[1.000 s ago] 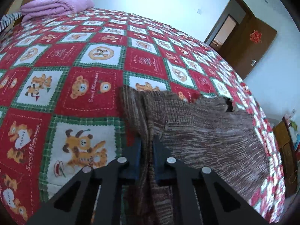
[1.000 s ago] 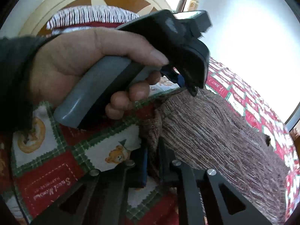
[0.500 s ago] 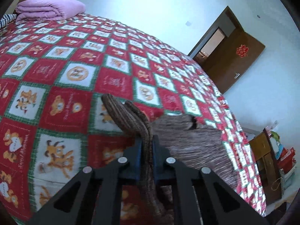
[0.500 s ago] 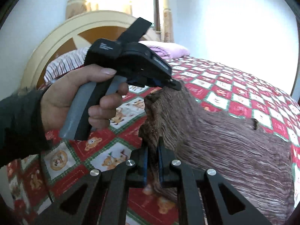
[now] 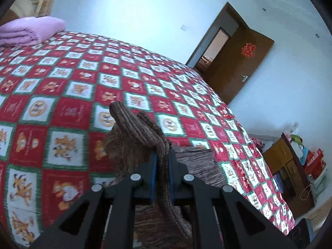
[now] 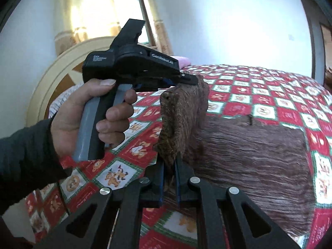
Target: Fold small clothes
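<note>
A brown knitted garment (image 6: 249,151) lies on a bed with a red, white and green teddy-bear quilt (image 5: 68,112). My left gripper (image 5: 161,155) is shut on a ribbed edge of the garment (image 5: 141,132) and holds it raised above the bed. My right gripper (image 6: 169,164) is shut on the same lifted edge, lower down. In the right wrist view the left gripper (image 6: 186,78), held by a hand, pinches the top of the raised flap. The rest of the garment stays flat on the quilt.
A folded purple blanket (image 5: 29,31) lies at the head of the bed. A brown door (image 5: 238,62) stands open in the far wall. A wooden cabinet (image 5: 290,166) with clutter stands beside the bed. A cream headboard (image 6: 54,83) and a curtained window (image 6: 93,10) lie behind.
Both grippers have lifted the gripped edge of the garment up off the quilt, and the flap now stands well above the bed. Both stayed shut.
</note>
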Tool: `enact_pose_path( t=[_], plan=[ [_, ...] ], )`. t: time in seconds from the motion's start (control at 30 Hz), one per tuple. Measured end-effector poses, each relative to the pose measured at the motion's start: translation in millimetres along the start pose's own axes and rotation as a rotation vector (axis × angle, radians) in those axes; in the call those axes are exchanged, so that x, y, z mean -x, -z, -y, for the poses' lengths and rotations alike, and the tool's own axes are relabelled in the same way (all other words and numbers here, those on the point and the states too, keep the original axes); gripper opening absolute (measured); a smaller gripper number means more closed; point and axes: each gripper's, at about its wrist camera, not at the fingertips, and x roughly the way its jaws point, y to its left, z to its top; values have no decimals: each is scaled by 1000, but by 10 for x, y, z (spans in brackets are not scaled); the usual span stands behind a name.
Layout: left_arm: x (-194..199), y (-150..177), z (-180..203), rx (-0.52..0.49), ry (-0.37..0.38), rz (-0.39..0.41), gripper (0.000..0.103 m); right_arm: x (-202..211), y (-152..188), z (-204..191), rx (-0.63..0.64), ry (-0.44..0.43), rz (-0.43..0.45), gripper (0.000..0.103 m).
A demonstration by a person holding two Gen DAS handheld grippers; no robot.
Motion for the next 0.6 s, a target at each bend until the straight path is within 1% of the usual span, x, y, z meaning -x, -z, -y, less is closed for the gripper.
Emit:
enact_pose_path(
  t=[0.23,0.37,0.6],
  plan=[
    [-242,14,351,-38,32,-27,10,242,83,320,-68,39,14,8],
    [-356,36,571,-69,53,-43,10,375,118,462,-81,64,14,8],
    [-664,99,960,-116,92,-79,10,635,208,768,-137,113,19,7]
  ],
)
